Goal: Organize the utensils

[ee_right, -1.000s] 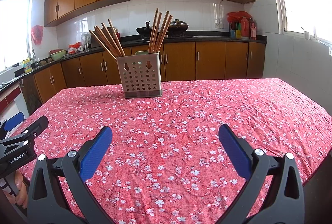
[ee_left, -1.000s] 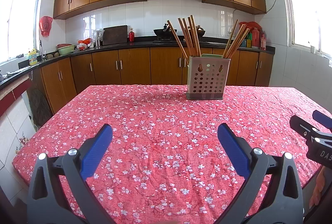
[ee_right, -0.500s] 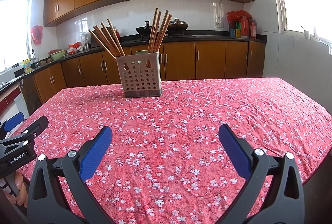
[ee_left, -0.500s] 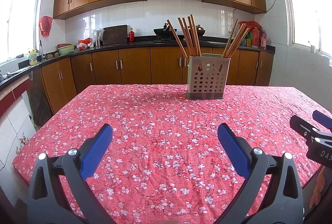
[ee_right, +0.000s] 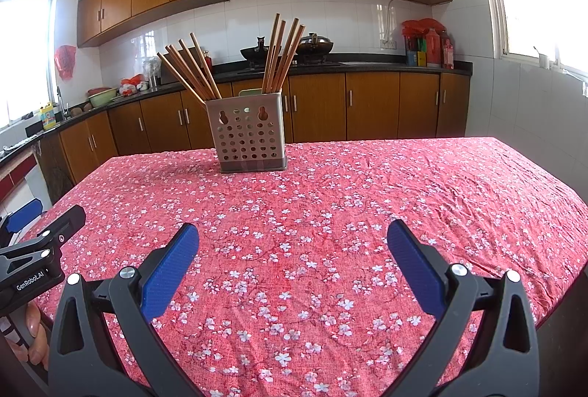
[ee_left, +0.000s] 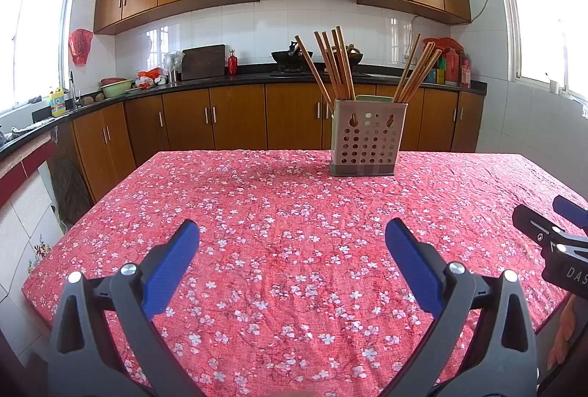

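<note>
A grey perforated utensil holder stands at the far side of the table, also in the right wrist view. Two bunches of wooden chopsticks lean in it, one left and one right. My left gripper is open and empty over the near part of the table, well short of the holder. My right gripper is open and empty, likewise near the front edge. Each gripper shows at the edge of the other's view, the right one and the left one.
The table is covered by a red floral cloth. Behind it run wooden kitchen cabinets and a dark counter with a wok, bottles and a cutting board. Windows are on both sides.
</note>
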A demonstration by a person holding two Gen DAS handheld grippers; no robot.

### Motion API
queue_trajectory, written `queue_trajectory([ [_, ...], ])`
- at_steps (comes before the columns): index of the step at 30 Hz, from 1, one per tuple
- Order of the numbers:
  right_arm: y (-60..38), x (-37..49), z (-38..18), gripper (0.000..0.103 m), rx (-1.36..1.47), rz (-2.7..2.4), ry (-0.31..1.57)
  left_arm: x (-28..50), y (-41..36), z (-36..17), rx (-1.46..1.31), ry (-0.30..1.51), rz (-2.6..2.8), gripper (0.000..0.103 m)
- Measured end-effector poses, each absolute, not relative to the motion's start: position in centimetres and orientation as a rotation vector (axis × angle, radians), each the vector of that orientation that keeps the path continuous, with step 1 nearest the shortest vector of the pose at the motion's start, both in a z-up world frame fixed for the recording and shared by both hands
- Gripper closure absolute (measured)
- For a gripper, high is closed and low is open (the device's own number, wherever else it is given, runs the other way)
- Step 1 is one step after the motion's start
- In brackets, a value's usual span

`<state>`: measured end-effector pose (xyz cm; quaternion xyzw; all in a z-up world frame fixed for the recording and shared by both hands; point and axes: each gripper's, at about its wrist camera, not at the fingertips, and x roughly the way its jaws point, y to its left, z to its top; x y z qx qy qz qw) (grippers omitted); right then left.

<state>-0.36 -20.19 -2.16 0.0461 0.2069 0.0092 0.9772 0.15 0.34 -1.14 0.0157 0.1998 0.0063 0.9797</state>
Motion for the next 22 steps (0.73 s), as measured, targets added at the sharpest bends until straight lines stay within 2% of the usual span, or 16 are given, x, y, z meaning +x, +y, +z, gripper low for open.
queue_trajectory([
  [22, -20.04, -0.37, -2.19, 0.002, 0.094, 0.017, 0.418, 0.26, 0.37, -1.37, 0.024, 0.414, 0.012, 0.004],
])
